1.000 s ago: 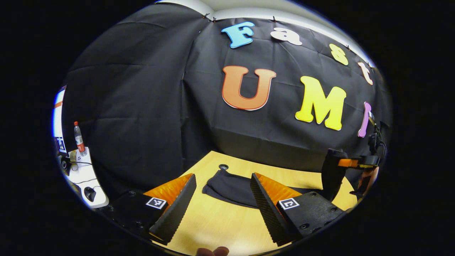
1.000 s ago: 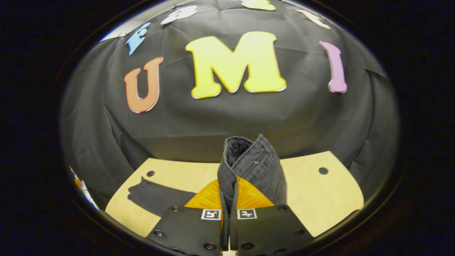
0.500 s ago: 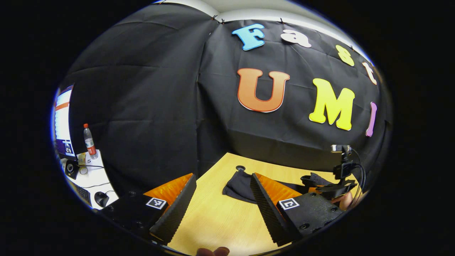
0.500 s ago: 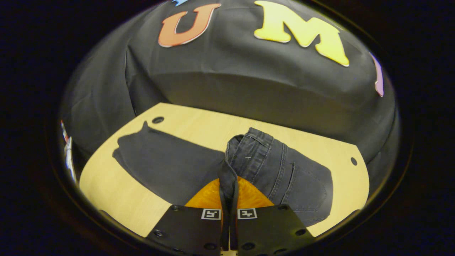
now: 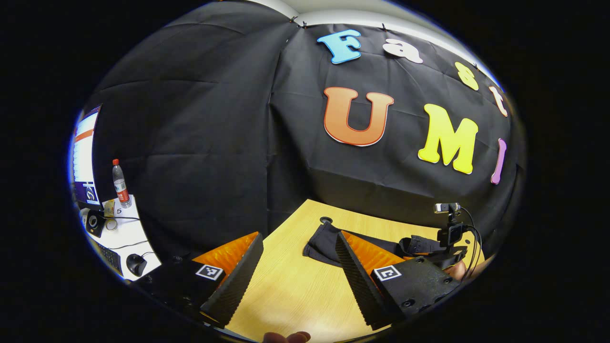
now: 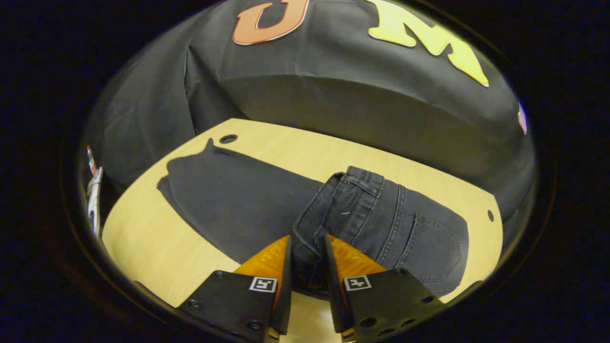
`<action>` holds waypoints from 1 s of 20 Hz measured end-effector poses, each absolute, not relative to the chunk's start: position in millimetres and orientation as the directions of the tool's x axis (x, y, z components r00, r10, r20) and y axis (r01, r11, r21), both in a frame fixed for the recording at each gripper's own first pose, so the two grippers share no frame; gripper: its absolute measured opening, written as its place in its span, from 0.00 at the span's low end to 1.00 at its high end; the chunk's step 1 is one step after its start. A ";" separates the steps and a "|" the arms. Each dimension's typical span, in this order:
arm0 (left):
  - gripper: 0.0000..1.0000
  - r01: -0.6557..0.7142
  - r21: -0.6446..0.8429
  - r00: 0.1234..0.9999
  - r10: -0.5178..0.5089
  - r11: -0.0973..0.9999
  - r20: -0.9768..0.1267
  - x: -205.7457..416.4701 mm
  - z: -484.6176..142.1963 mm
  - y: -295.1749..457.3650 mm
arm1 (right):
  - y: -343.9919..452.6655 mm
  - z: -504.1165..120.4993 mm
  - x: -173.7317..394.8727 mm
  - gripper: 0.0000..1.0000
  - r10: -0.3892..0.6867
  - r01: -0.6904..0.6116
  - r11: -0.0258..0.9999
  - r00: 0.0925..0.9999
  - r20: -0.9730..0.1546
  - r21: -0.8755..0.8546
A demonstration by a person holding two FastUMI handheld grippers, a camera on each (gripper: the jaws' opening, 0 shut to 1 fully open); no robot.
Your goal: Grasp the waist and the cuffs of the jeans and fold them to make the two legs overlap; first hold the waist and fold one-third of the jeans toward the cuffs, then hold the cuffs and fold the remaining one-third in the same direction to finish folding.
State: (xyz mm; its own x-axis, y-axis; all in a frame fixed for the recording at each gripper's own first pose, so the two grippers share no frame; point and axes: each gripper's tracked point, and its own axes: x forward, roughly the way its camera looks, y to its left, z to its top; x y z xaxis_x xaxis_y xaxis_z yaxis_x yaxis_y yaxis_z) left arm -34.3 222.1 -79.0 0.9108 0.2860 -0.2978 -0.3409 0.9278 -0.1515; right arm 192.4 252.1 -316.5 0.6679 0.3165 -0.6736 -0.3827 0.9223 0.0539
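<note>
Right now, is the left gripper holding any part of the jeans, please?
No, the left gripper is open above the bare table, short of the jeans.

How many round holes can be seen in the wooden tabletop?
2 in the right gripper view: one hole at the far left corner of the table, beyond the jeans cuff end; another hole near the right edge. The jeans may hide more.

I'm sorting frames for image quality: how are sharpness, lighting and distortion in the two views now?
Left gripper view: strong fisheye bending, the table edge curves; evenly lit, sharp, the screen at the left rim is bright. Right gripper view: same bending; the jeans show crisp seams near the centre, while the dark legs lose detail; no glare on the wood.
</note>
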 end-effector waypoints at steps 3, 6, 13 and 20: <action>0.99 -0.328 -0.168 0.912 0.266 0.930 -0.311 -28.4 -84.0 217.6 | 252.6 -295.3 182.8 0.75 0.352 -0.413 0.908 0.671 -0.653 0.065; 0.99 -0.305 -0.175 0.922 0.244 0.936 -0.301 -18.6 -87.9 214.1 | 246.4 -256.6 169.8 0.85 0.392 -0.440 0.895 0.692 -0.607 0.076; 0.99 -0.212 -0.234 0.940 0.131 0.949 -0.316 37.5 -133.9 208.4 | 185.5 -154.2 110.4 0.97 0.454 -0.476 0.871 0.681 -0.575 0.123; 0.98 -0.295 -0.685 0.927 0.026 0.666 -0.374 98.0 -205.3 191.0 | 84.2 -109.6 86.7 0.99 0.333 -0.349 0.933 0.748 -0.574 0.088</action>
